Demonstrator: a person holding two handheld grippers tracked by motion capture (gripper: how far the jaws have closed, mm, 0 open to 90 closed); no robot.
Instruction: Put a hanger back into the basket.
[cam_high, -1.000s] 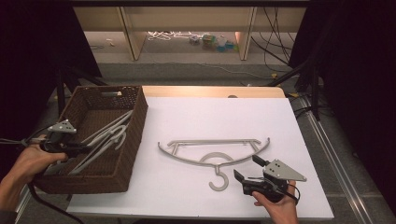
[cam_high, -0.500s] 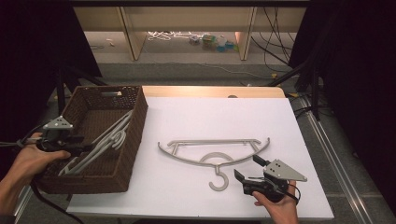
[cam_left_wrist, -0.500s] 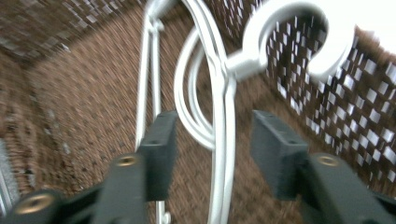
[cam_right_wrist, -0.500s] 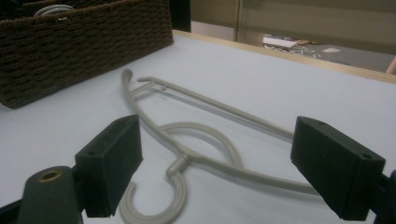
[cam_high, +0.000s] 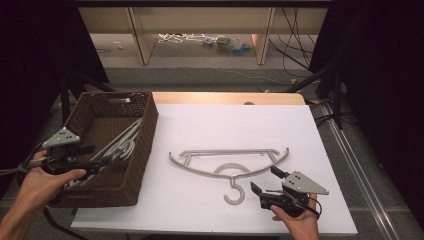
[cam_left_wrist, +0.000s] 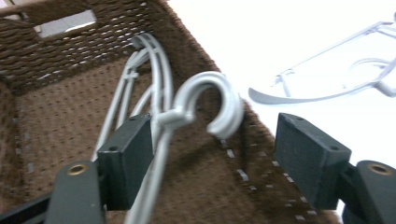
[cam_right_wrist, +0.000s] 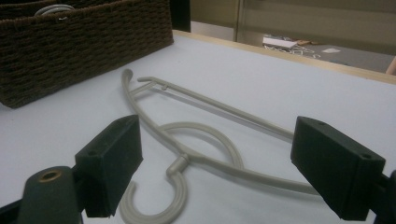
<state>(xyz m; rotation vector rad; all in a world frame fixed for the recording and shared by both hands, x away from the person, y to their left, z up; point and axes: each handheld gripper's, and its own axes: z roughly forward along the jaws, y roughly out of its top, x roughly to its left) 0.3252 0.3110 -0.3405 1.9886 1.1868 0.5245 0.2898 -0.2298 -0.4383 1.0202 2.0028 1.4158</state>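
A grey plastic hanger (cam_high: 231, 175) lies flat on the white table, hook toward me. My right gripper (cam_high: 265, 181) hovers just right of that hook, open, nothing between its jaws. In the right gripper view the hanger (cam_right_wrist: 205, 158) lies ahead of the wide-apart jaws of the right gripper (cam_right_wrist: 219, 168). Several more grey hangers (cam_high: 120, 142) lie in the brown wicker basket (cam_high: 145, 135). My left gripper (cam_high: 97, 159) reaches into the basket, open. In the left gripper view a hanger hook (cam_left_wrist: 210, 93) stands between its jaws, the neck close against the left jaw.
The basket stands at the table's left edge, its woven wall (cam_right_wrist: 84, 42) facing the right gripper. The white tabletop (cam_high: 235, 125) stretches behind the loose hanger. Beyond the table are a shelf unit and cables on the floor (cam_high: 220, 45).
My left gripper has shifted slightly over the basket's near end. The right gripper and the hanger on the table have stayed put.
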